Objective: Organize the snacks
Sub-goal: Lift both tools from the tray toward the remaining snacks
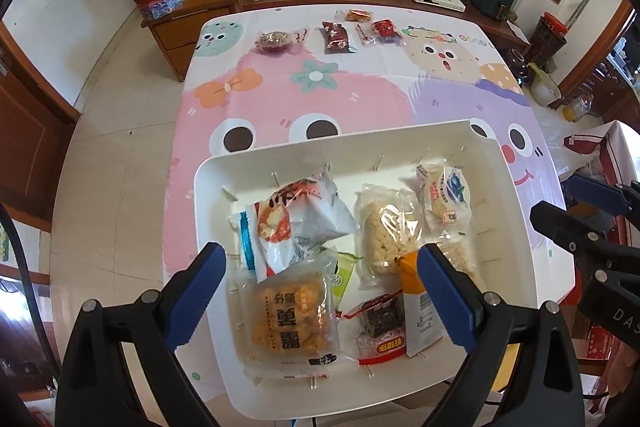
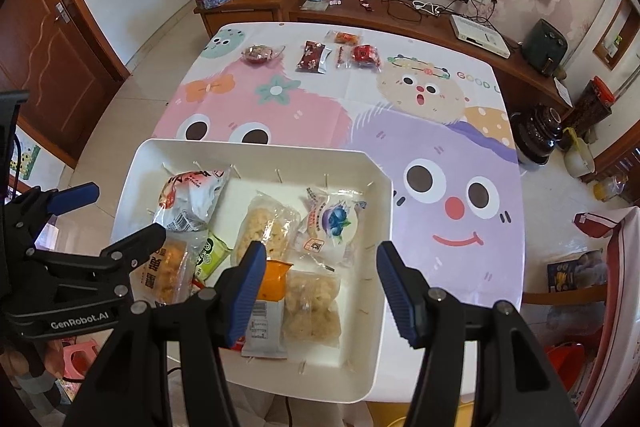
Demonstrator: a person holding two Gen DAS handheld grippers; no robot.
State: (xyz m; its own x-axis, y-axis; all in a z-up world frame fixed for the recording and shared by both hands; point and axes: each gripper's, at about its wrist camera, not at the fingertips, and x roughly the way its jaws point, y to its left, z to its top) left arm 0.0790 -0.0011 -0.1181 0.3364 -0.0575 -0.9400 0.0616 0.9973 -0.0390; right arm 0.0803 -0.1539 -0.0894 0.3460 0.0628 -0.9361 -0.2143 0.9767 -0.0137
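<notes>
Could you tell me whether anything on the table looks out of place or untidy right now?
Yes: four snack packets lie loose at the table's far edge, outside the white tray. Inside the tray, the packets overlap in a jumble rather than lying in rows.

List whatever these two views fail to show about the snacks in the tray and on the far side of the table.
- Green packet, left wrist view: mostly buried under neighbouring packets, label unreadable.
- Orange-topped packet, right wrist view: its left edge sits behind the right hand-held gripper finger.
- White tray, left wrist view: near rim cut off by the left hand-held gripper.
- Far snacks, both views: too small to read.
</notes>
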